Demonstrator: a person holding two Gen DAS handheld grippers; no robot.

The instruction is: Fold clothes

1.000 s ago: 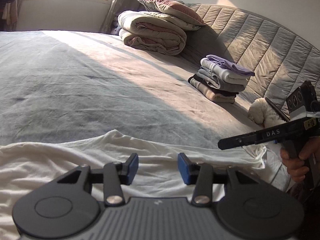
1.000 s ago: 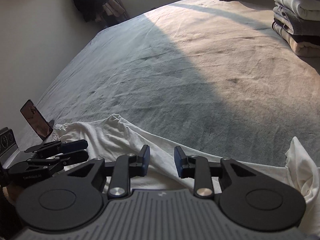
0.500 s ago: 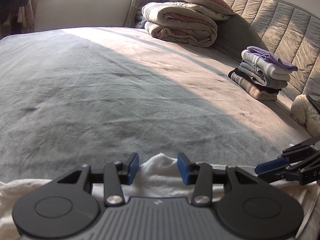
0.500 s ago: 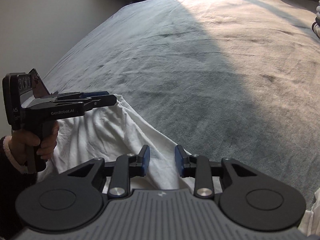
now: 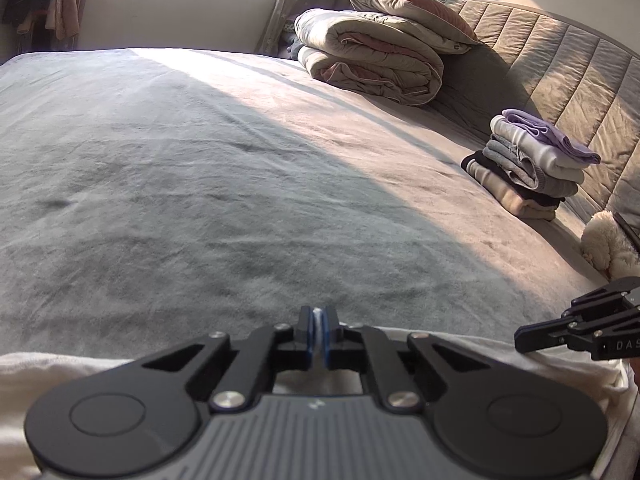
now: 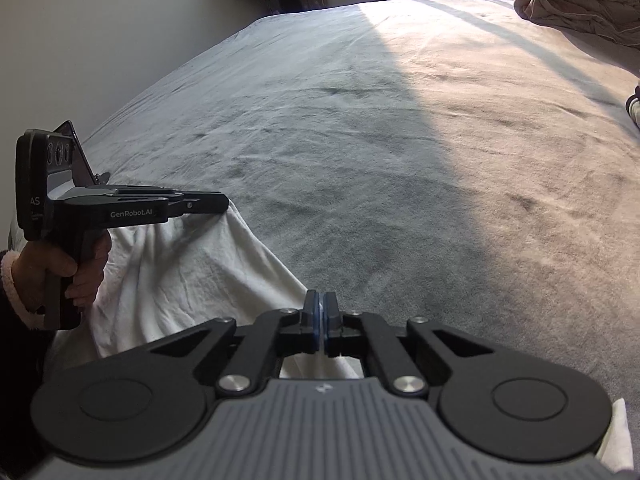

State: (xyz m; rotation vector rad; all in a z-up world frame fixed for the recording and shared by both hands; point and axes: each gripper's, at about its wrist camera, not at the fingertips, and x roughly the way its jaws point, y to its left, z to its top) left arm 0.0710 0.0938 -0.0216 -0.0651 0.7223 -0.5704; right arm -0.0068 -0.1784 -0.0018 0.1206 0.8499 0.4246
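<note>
A white garment (image 6: 180, 280) lies crumpled along the near edge of the grey bed (image 6: 400, 160). In the left wrist view my left gripper (image 5: 318, 320) has its jaws closing tight, and the blue pads pinch a thin white fold of the garment (image 5: 472, 350). From the right wrist view, the left gripper (image 6: 224, 202) holds a raised peak of the cloth, with a hand (image 6: 84, 268) on its grip. My right gripper (image 6: 320, 310) is also closing to shut on the garment's far edge. Its black tip (image 5: 520, 338) touches the cloth at the right.
A stack of folded clothes (image 5: 532, 168) stands by the quilted headboard (image 5: 560, 72). A rolled duvet (image 5: 372, 60) with a pillow on it lies at the back. A white plush toy (image 5: 608, 244) sits at the right edge. Wide grey bedcover stretches ahead.
Both grippers went from open to shut on the garment's far edge. The left one moved forward to that edge, and the cloth now peaks under it.
</note>
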